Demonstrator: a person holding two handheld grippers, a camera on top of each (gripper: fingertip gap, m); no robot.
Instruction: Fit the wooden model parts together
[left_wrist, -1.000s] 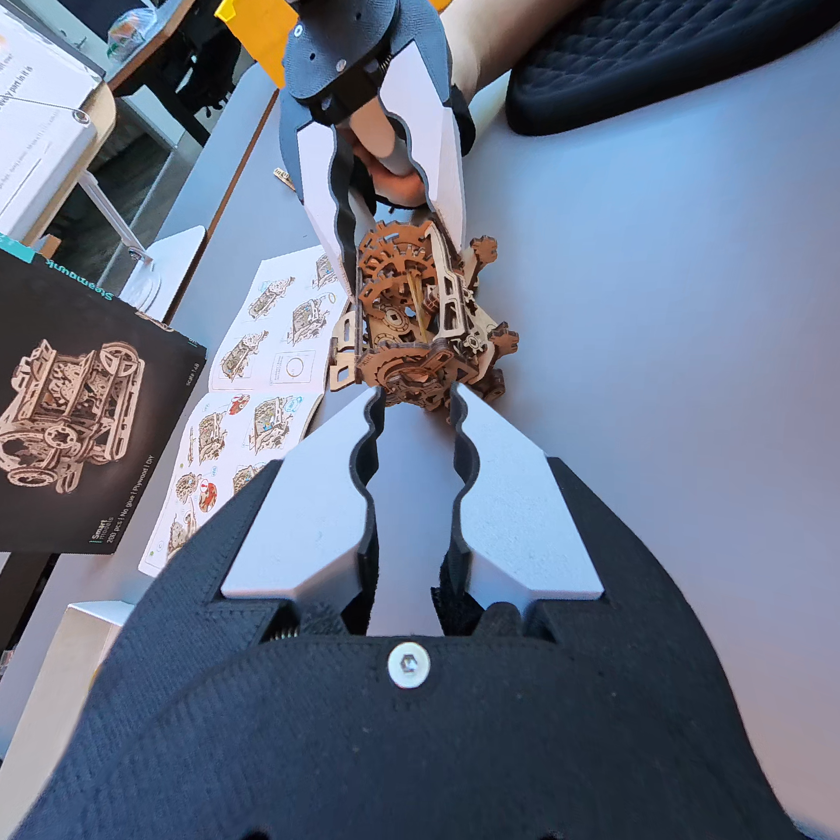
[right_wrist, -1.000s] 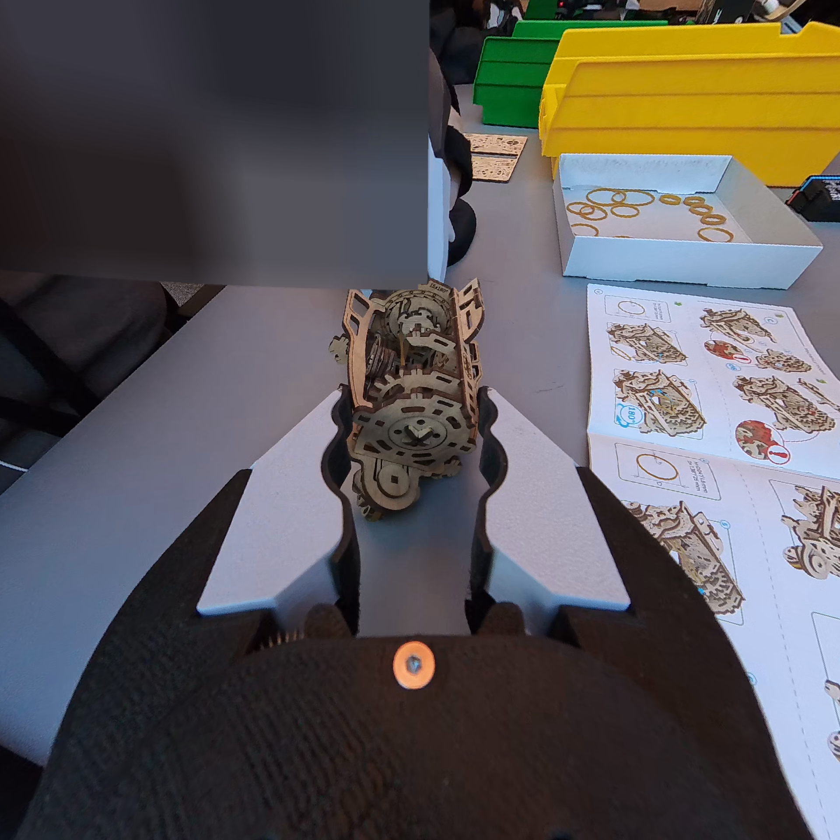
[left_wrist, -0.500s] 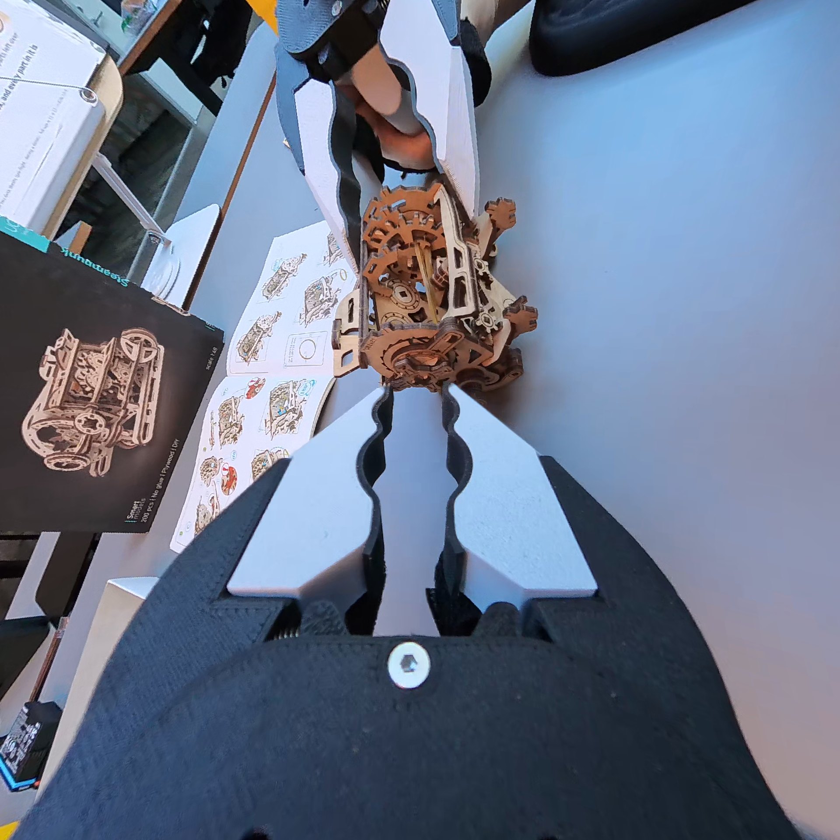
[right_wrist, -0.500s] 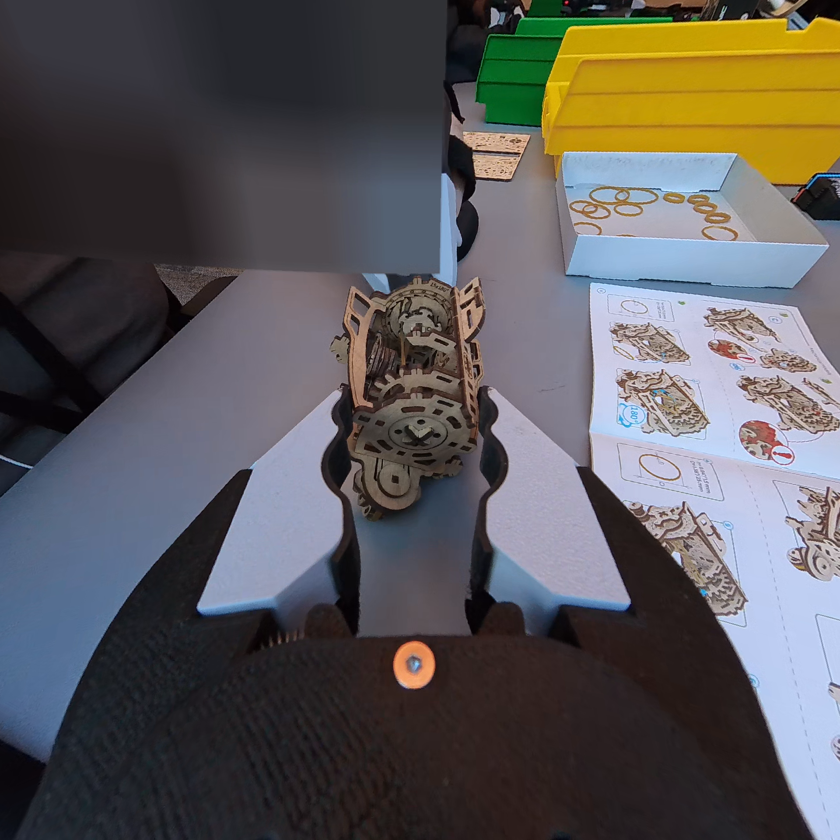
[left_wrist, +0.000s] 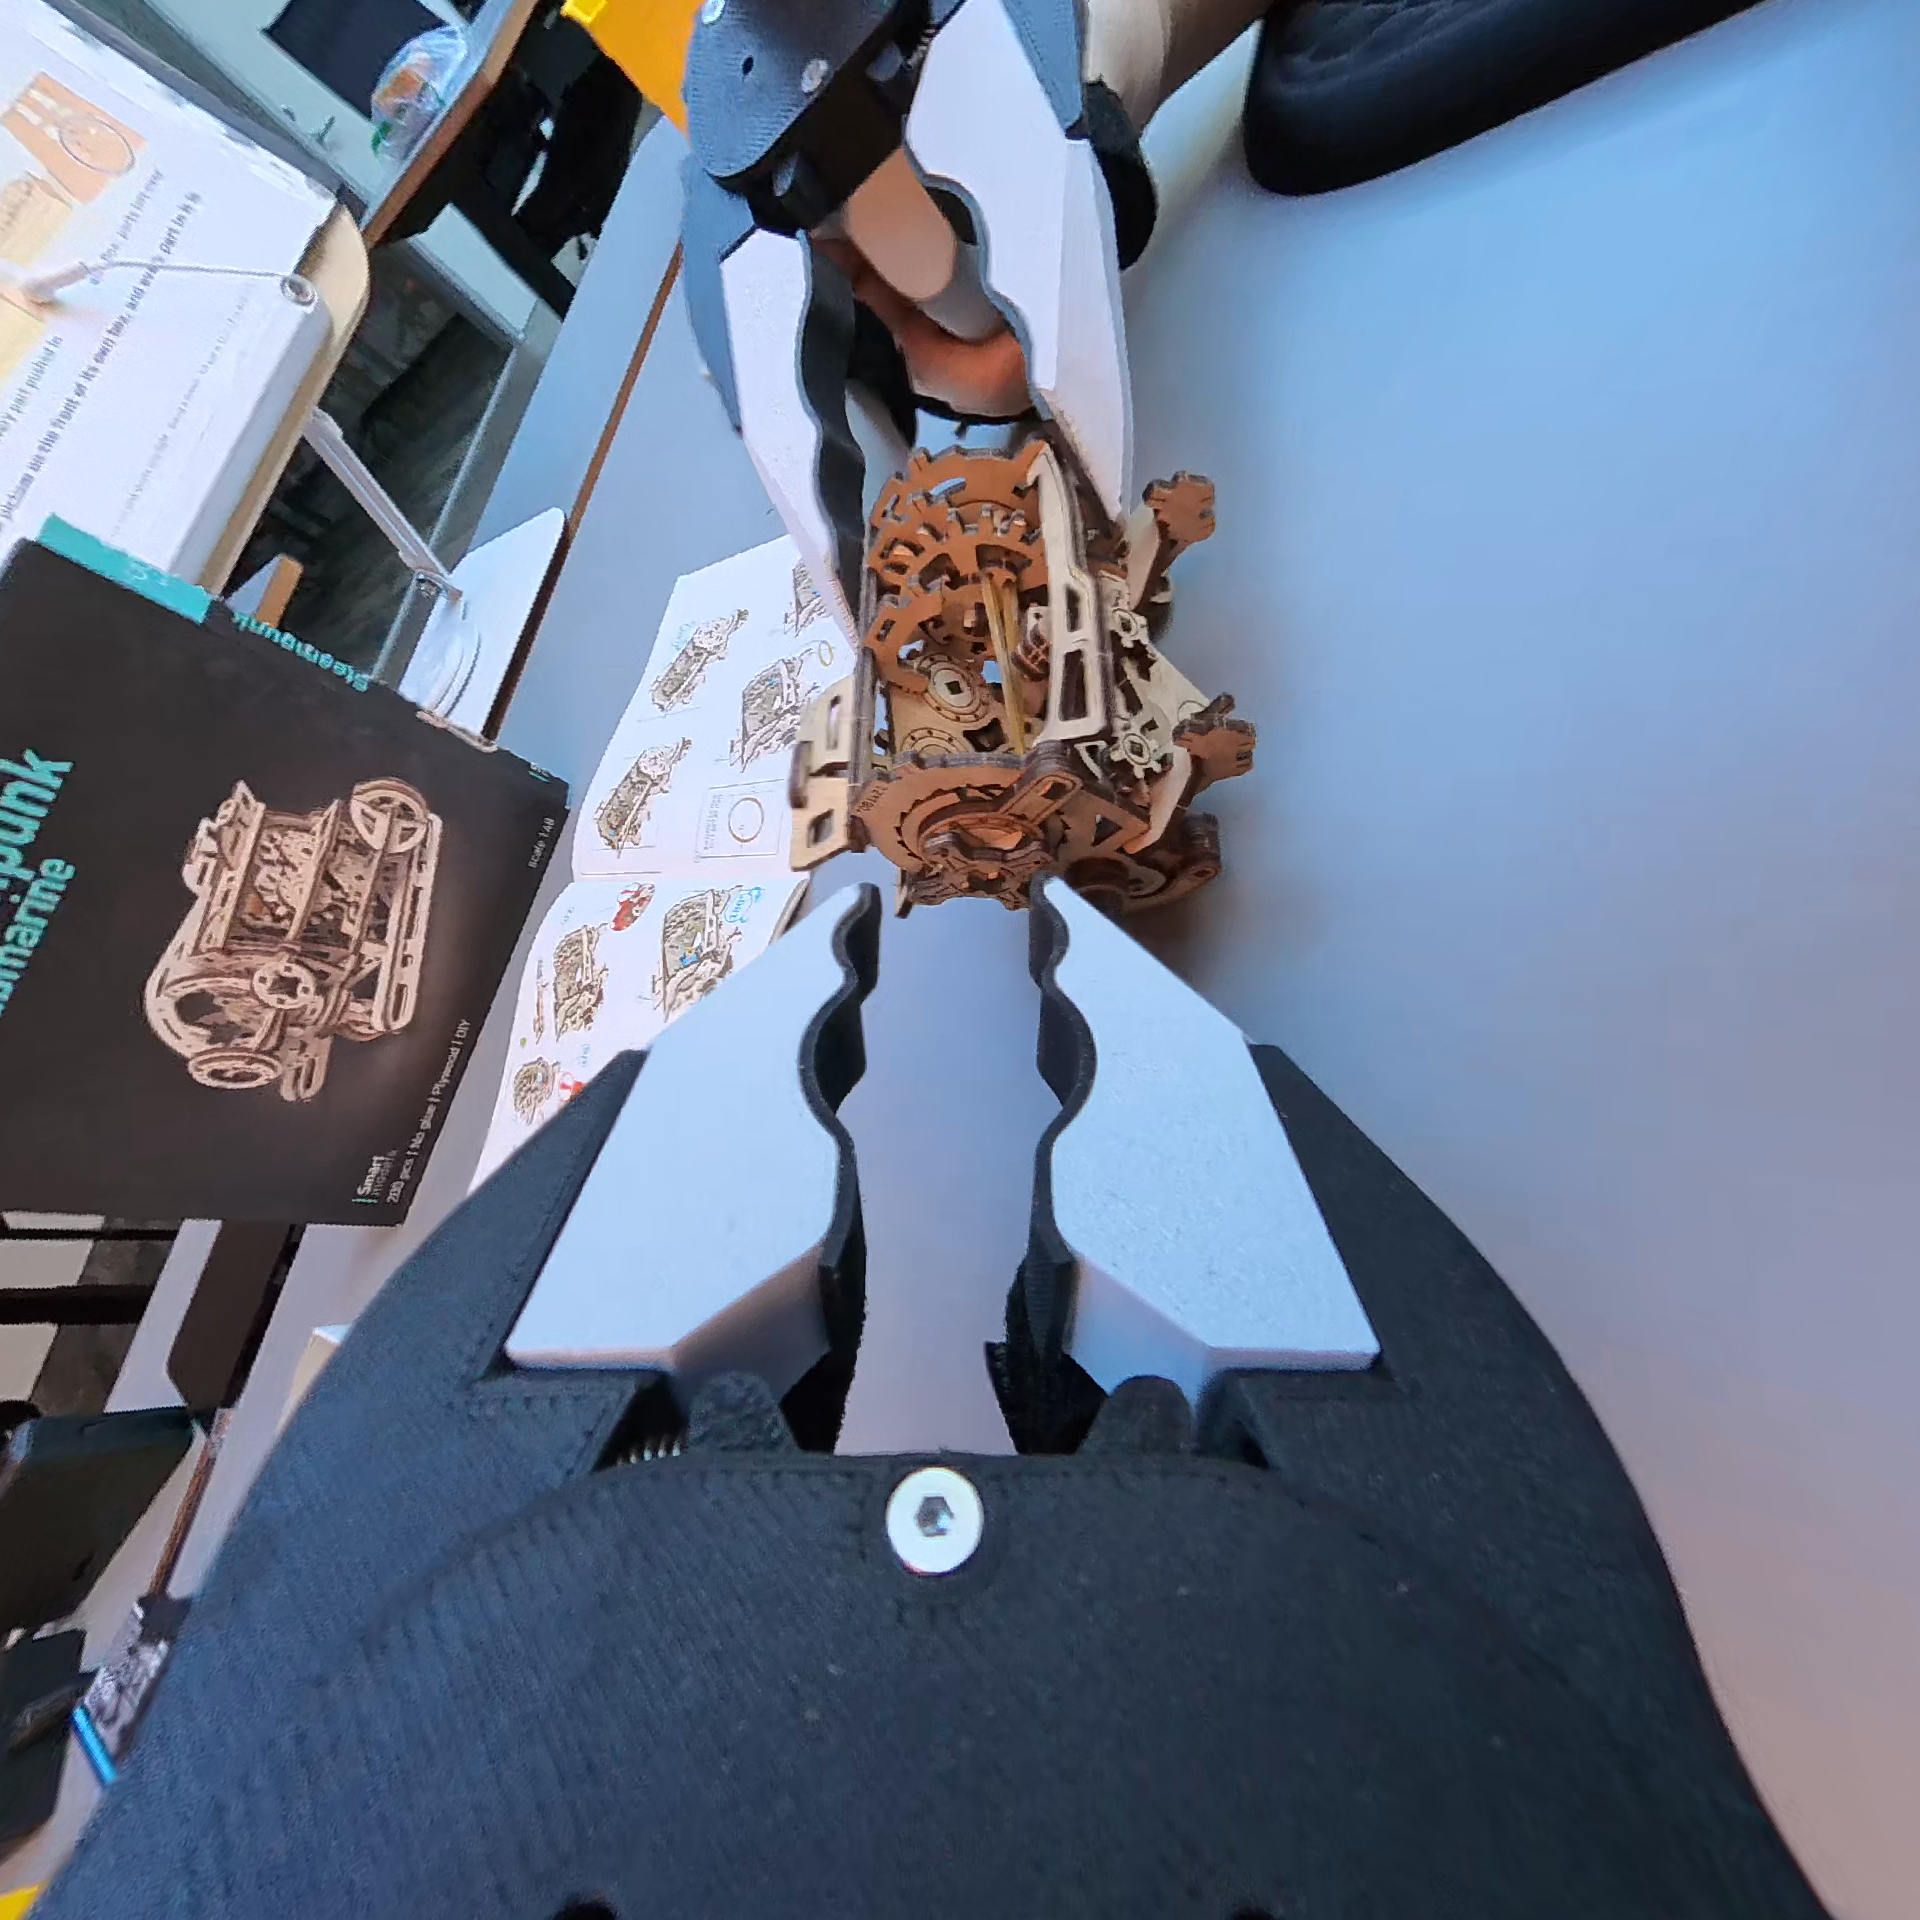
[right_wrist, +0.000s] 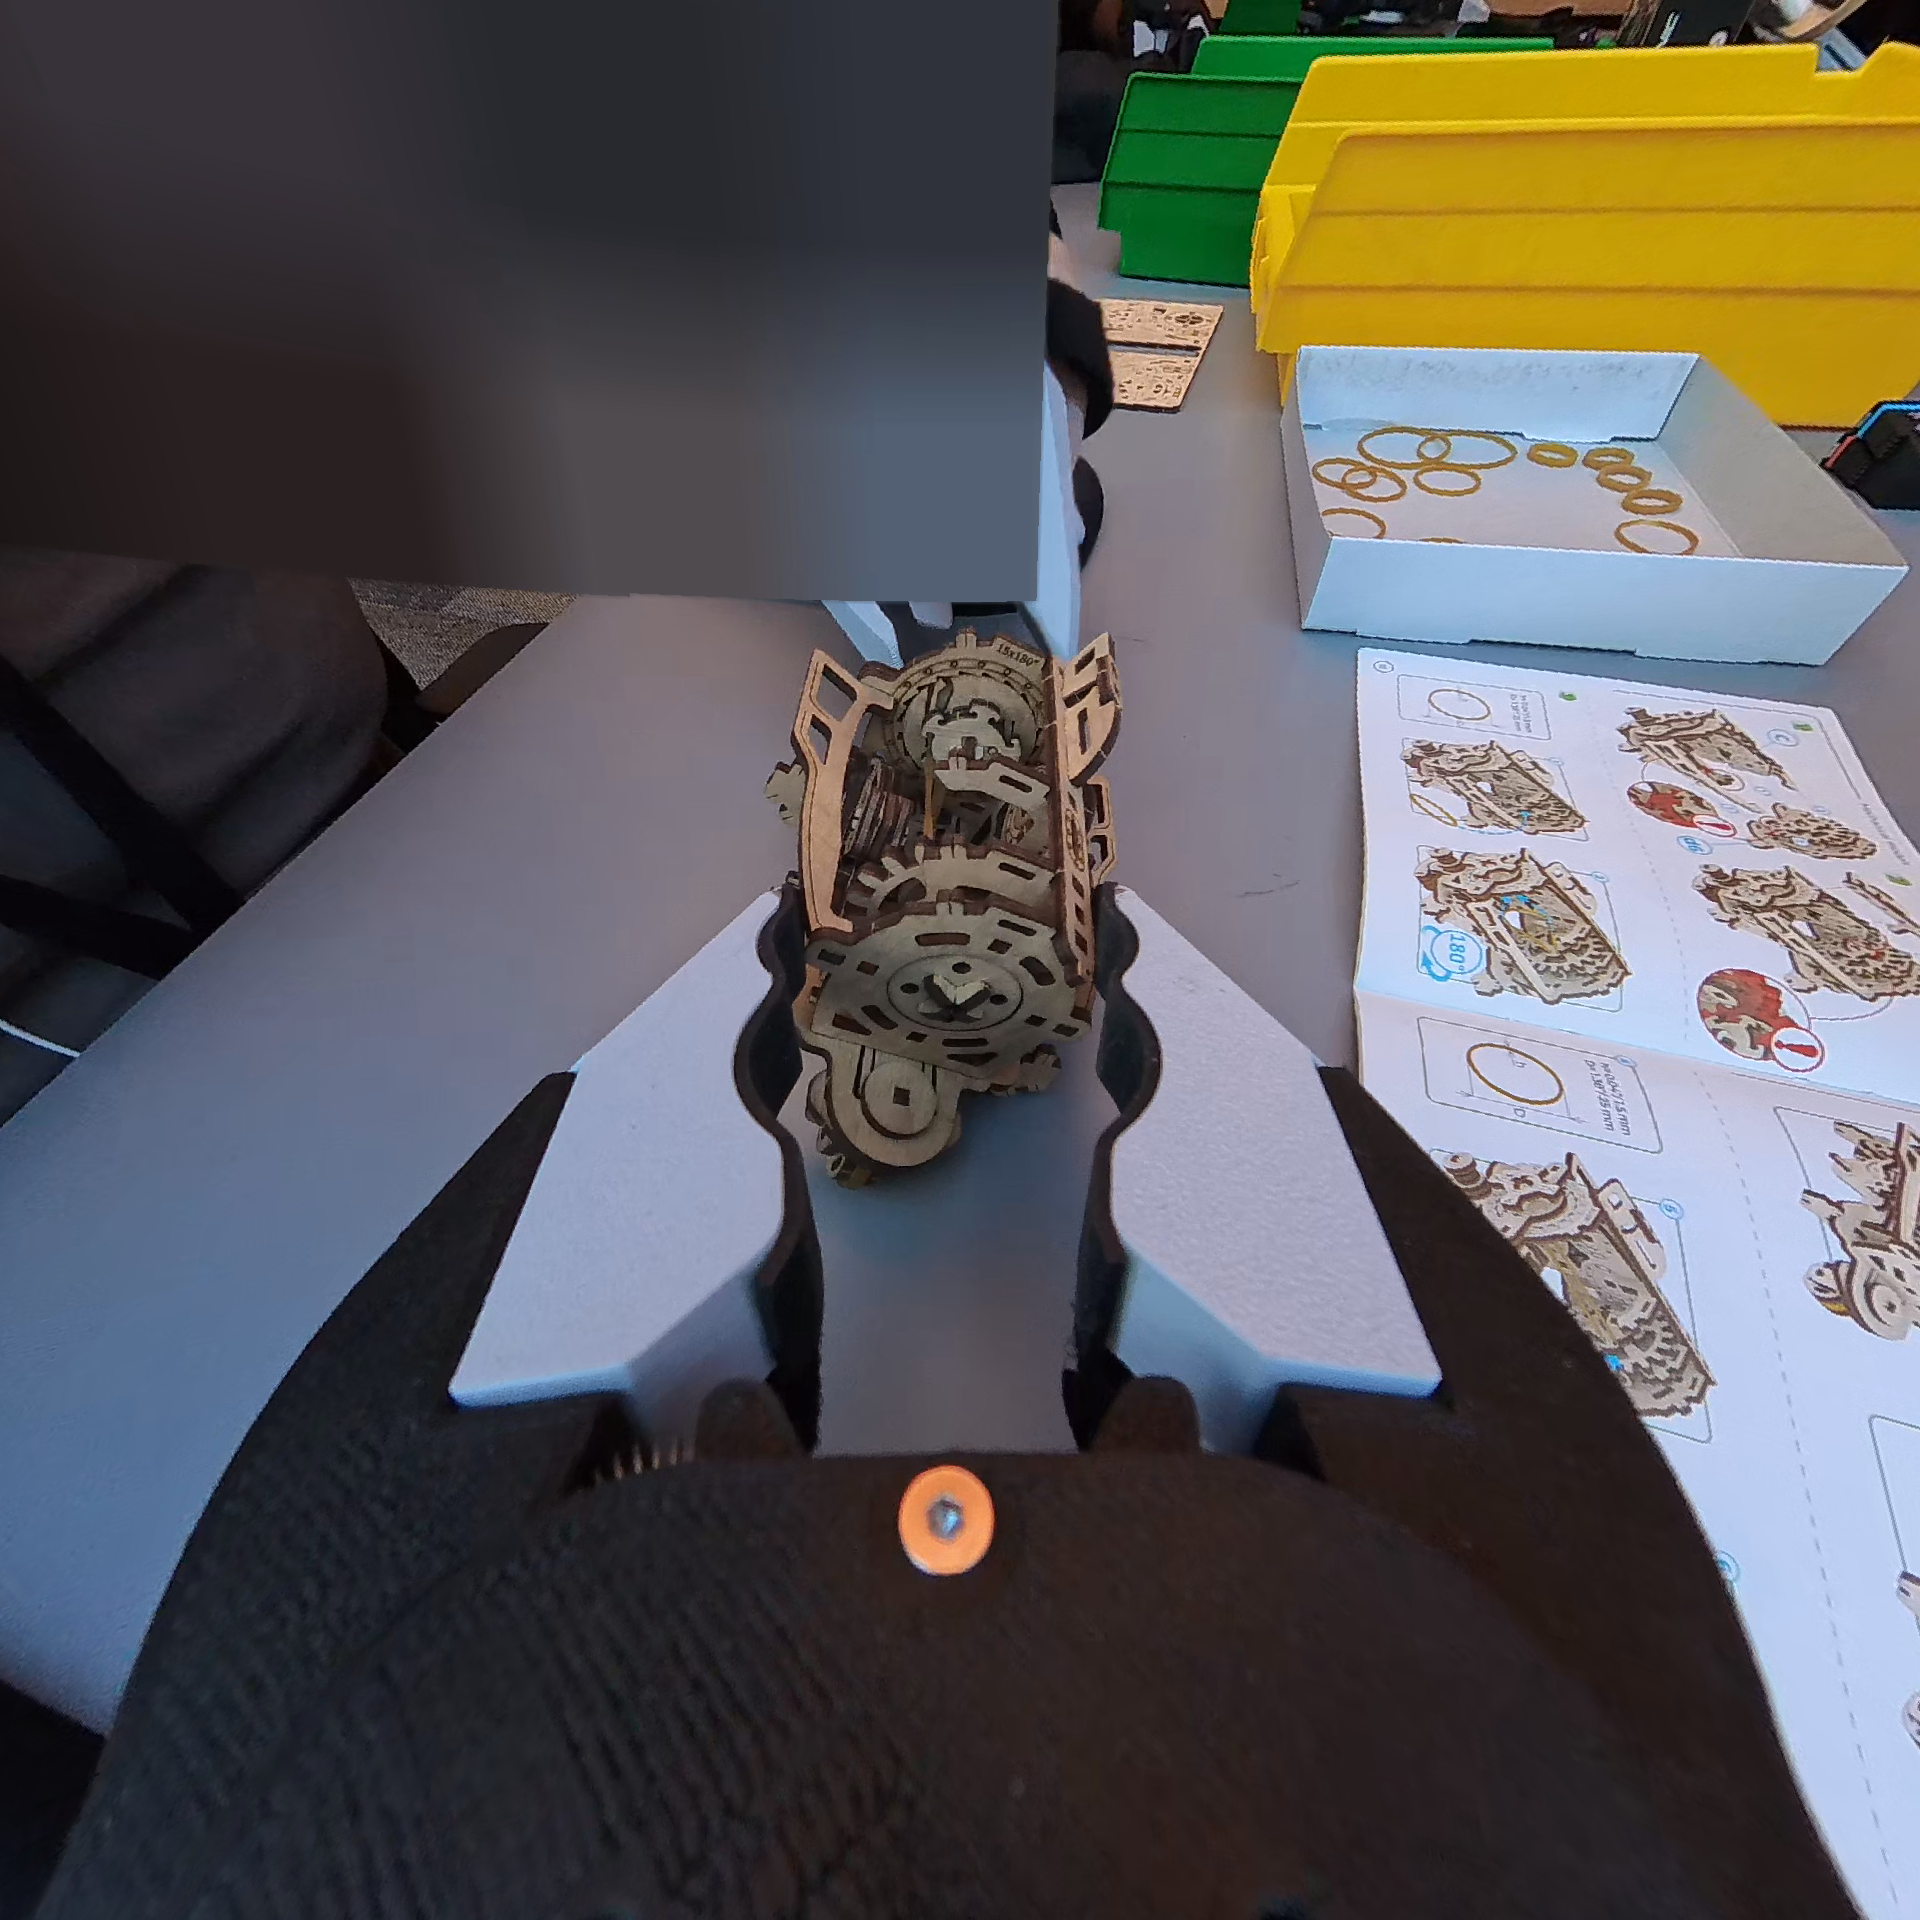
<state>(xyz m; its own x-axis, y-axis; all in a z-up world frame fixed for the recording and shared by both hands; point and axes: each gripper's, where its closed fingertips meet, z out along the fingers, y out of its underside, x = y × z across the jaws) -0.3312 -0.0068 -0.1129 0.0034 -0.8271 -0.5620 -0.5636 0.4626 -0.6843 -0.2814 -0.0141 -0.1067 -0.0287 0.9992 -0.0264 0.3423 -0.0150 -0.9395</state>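
Observation:
A wooden gear model (right_wrist: 935, 914) stands on the grey table (right_wrist: 416, 987). My right gripper (right_wrist: 948, 935) is shut on the model, with one finger on each side of its near end. In the left wrist view the model (left_wrist: 997, 717) lies just beyond my left gripper (left_wrist: 956, 899), which is open and empty, its tips at the model's round end plate. The right gripper (left_wrist: 940, 468) clasps the model's far end there. In the right wrist view one left finger (right_wrist: 1058, 520) shows behind the model; the rest is hidden by a blurred patch.
An instruction sheet (right_wrist: 1610, 883) lies right of the model, also in the left wrist view (left_wrist: 707, 727). A black kit box (left_wrist: 260, 883) lies beside it. A white tray (right_wrist: 1558, 597) of rubber bands, yellow bins (right_wrist: 1610, 208), green bins (right_wrist: 1184, 177) and wooden part sheets (right_wrist: 1158, 343) stand behind. The grippers' ends are close to 6 cm from one another.
The left wrist view has shifted a little, bringing more of the black box into view. The right gripper keeps its hold on the model, which has barely moved.

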